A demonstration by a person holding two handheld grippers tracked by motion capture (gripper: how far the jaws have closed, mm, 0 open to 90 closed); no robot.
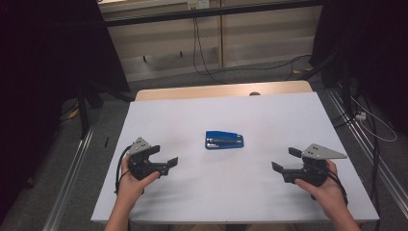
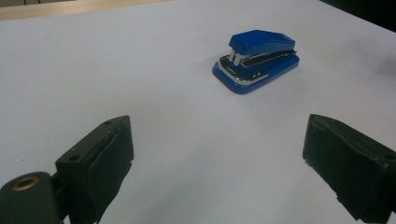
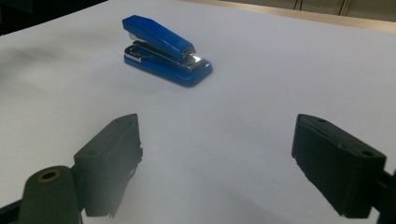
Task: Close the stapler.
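Nearest to the person, two forearms enter from the bottom edge of the high view, each hand holding a gripper low over the near part of the desk. Left gripper: jaws spread wide, nothing between them, pointing inward toward the desk's middle; a black cable loops from its rear by the wrist, and a grey three-cornered plate sits on top. In the left gripper view the left gripper shows both black jaws well apart with only bare white surface between them. Right gripper: likewise released, jaws parted and empty, pointing inward from the opposite side, with its own grey plate on top. The right gripper view confirms it: the right gripper has only bare surface between its jaws.

Farther out, roughly midway between the two grippers and somewhat beyond them, a blue stapler lies flat on the white desk, well apart from both. The blue stapler rests on its base with its lid closed down, metal parts visible between lid and base; from the other side the blue stapler shows the same.

Beyond the desk's far wooden edge, grey floor carries trailing black cables before a pale panelled wall.
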